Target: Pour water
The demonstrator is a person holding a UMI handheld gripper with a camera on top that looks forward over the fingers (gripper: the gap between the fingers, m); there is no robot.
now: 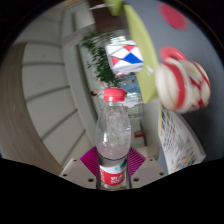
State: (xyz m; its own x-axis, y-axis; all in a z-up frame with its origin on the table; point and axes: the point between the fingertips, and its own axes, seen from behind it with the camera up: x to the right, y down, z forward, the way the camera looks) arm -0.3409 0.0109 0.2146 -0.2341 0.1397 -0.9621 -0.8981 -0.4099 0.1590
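Water bottle [113,135], clear, red cap, red label: clamped upright between both fingers [92,160]. Red-and-white mug [183,83] beyond it, well apart, alongside a leafy plant [100,55].

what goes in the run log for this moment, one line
task: pour water | claw: shut on bottle | cap: on | mug: beyond, tilted view | pour: not begun

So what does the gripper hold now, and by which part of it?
The gripper holds a water bottle by its lower body, at the red label; both pink pads press on it. The red cap is on.
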